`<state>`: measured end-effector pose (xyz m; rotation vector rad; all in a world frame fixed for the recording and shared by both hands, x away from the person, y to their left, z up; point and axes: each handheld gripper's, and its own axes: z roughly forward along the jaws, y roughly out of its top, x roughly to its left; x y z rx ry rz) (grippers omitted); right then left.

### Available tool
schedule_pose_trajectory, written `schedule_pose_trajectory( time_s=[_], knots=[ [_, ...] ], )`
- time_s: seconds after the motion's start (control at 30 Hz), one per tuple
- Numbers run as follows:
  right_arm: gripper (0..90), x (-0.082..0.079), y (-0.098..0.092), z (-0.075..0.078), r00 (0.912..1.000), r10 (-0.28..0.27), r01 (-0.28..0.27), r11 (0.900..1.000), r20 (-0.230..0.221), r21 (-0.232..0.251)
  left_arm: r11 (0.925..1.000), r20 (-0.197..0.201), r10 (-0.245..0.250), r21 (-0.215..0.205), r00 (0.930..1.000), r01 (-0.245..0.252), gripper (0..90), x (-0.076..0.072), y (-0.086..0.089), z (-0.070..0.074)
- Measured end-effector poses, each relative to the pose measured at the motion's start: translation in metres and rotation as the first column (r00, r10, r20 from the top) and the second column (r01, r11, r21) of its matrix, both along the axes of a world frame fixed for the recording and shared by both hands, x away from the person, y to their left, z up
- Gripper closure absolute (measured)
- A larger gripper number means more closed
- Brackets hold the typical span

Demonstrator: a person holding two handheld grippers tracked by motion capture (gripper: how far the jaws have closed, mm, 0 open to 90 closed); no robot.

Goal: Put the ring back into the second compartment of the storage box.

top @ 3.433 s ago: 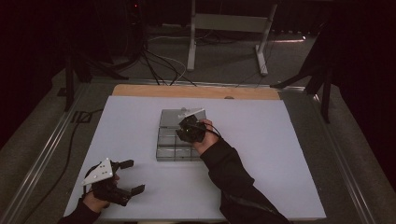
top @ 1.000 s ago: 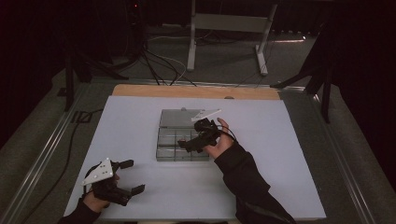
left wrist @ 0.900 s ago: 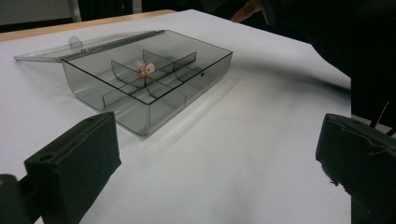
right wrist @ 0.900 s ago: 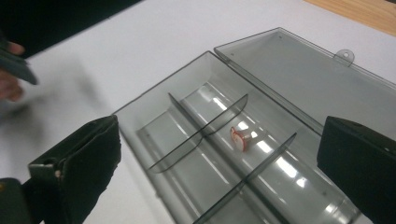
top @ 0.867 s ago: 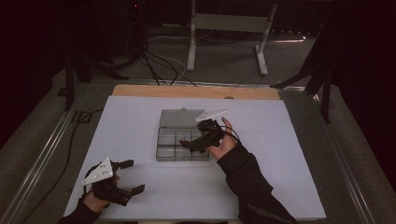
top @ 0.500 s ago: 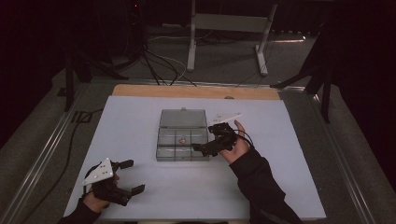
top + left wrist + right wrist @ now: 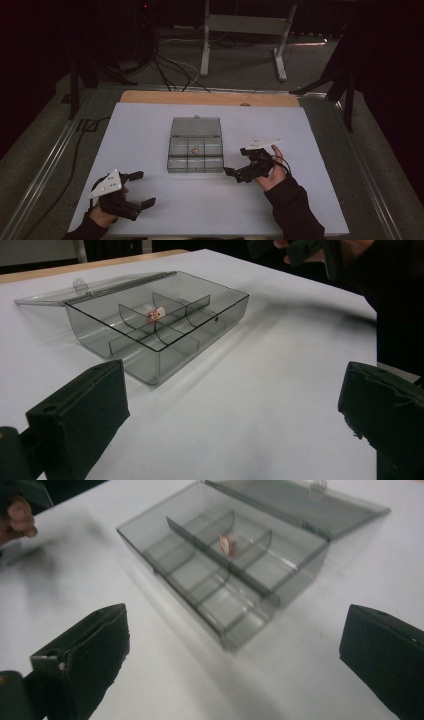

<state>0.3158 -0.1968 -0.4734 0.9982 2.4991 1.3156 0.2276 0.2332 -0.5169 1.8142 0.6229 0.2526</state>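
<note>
A clear grey compartment box [image 7: 195, 170] sits mid-table with its lid [image 7: 196, 126] laid open behind it. A small red-and-white piece [image 7: 195, 149] lies in the middle cell of the back row. My right gripper [image 7: 235, 161] hovers just right of the box's front corner, open and holding nothing. In the right gripper view the box [image 7: 245, 625] and the piece [image 7: 227, 544] lie ahead of the spread jaws [image 7: 235, 655]. My left gripper [image 7: 144, 188] rests open at the near left, apart from the box. Its own view shows the box [image 7: 165, 347] and the piece [image 7: 156, 314].
The white table top [image 7: 300, 200] has a wooden strip [image 7: 210, 98] along its far edge. Cables [image 7: 170, 70] and stand legs [image 7: 280, 55] lie on the floor beyond. A metal rail [image 7: 45, 170] runs along the left side.
My right gripper has drawn back from over the box, to the right and nearer the person. The small piece now shows uncovered in its cell. The left gripper has stayed put.
</note>
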Motion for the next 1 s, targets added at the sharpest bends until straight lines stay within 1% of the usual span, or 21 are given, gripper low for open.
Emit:
schedule_pose_trajectory(
  time_s=[0.07, 0.1, 0.13, 0.2, 0.23, 0.43, 0.53, 0.63, 0.7, 0.83, 0.9, 1.0],
  knots=[
    [0.0, -0.002, -0.003, -0.003, 1.0, -0.005, 0.005, 1.0, -0.005, -0.003, 1.0, 0.0, -0.001, 0.001, 1.0, 0.001, 0.2, 0.0, 0.0, 0.0],
    [0.0, -0.008, -0.011, -0.009, 0.9998, -0.018, 0.018, 1.0, -0.01, -0.004, 1.0, -0.002, 0.0, -0.002, 1.0, 0.0, 0.2, 0.0, 0.0, 0.0],
    [0.0, -0.01, -0.015, -0.011, 0.9996, -0.024, 0.024, 1.0, -0.012, 0.002, 1.0, -0.001, 0.0, -0.001, 1.0, 0.0, 0.2, 0.0, 0.0, 0.0],
    [0.0, -0.015, -0.023, -0.016, 0.9992, -0.032, 0.032, 0.999, -0.023, 0.001, 1.0, -0.001, -0.003, 0.001, 1.0, 0.003, 0.2, 0.0, 0.0, 0.0],
    [0.0, -0.018, -0.027, -0.018, 0.9991, -0.037, 0.037, 0.999, -0.022, 0.0, 1.0, -0.001, -0.002, 0.001, 1.0, 0.002, 0.2, 0.0, 0.0, 0.0],
    [0.0, -0.029, -0.052, -0.027, 0.9969, -0.073, 0.072, 0.997, -0.029, -0.025, 1.0, -0.001, -0.001, 0.003, 1.0, 0.001, 0.2, 0.0, -0.001, 0.0],
    [0.0, -0.035, -0.063, -0.031, 0.995, -0.092, 0.091, 0.996, -0.039, -0.023, 1.0, -0.003, -0.001, 0.004, 1.0, 0.001, 0.2, 0.0, -0.001, -0.001],
    [0.0, -0.041, -0.072, -0.034, 0.9942, -0.101, 0.099, 0.995, -0.038, -0.031, 1.0, -0.004, -0.002, 0.004, 1.0, 0.002, 0.2, 0.0, -0.001, -0.001],
    [0.0, -0.045, -0.078, -0.036, 0.993, -0.109, 0.108, 0.994, -0.045, -0.024, 1.0, -0.004, -0.001, 0.004, 1.0, 0.001, 0.2, 0.0, -0.001, -0.001],
    [0.0, -0.052, -0.086, -0.04, 0.9913, -0.119, 0.118, 0.993, -0.057, -0.024, 1.0, -0.004, 0.0, 0.003, 1.0, 0.0, 0.2, 0.0, 0.0, -0.001],
    [0.0, -0.056, -0.089, -0.042, 0.9907, -0.124, 0.122, 0.992, -0.057, -0.028, 1.0, -0.003, -0.001, 0.005, 1.0, 0.001, 0.2, 0.0, -0.001, -0.001],
    [0.0, -0.061, -0.096, -0.044, 0.9905, -0.127, 0.126, 0.992, -0.052, -0.02, 1.0, -0.004, -0.002, 0.004, 1.0, 0.002, 0.2, 0.0, -0.001, -0.001]
  ],
)
